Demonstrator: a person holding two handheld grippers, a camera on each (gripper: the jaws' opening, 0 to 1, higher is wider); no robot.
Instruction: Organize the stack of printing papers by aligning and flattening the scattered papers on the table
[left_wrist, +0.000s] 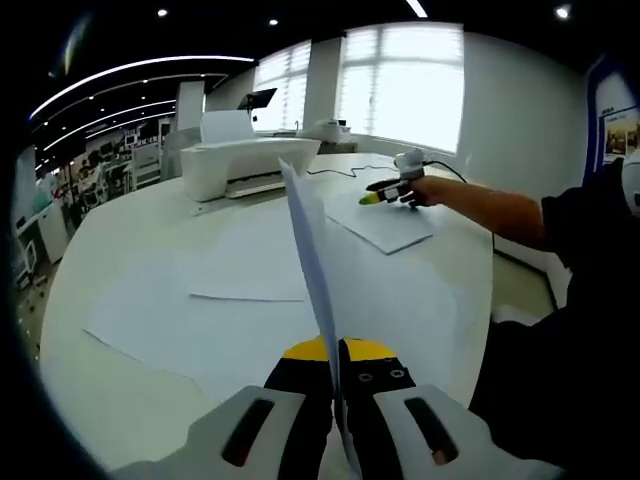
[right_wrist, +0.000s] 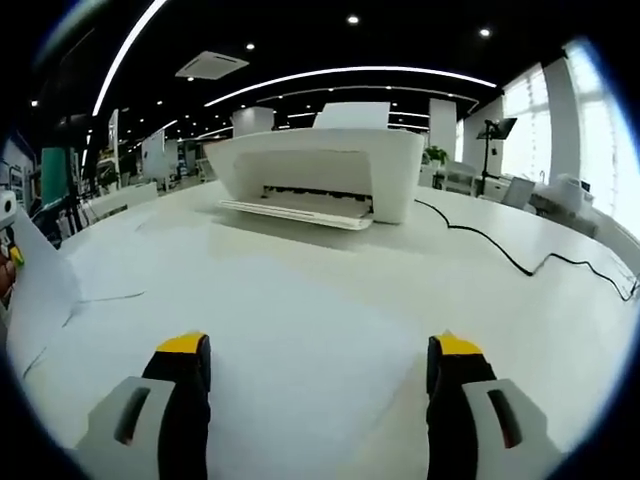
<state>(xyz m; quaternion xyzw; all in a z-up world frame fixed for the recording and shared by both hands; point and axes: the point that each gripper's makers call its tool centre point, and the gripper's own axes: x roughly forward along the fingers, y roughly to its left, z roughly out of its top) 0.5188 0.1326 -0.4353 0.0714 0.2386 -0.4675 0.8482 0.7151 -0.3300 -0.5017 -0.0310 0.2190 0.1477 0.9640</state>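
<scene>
The left claw (left_wrist: 337, 375) is pinching a sheet of paper (left_wrist: 310, 250) that stands edge-up, with more papers (left_wrist: 230, 290) lying flat on the white worktop (left_wrist: 120, 400) at 11 o'clock. The right claw (right_wrist: 318, 375) is spread wide above the worktop, the printer (right_wrist: 320, 170) at 12 o'clock.

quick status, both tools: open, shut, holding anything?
Left tool: shut on a sheet of paper, held on edge.
Right tool: open, holding nothing, above the table.

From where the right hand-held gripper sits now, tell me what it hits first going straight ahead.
Likely the white inkjet printer, at its paper output tray. The open right hand-held gripper points across bare white table toward it; nothing else seems to lie between, though depth is uncertain.
</scene>
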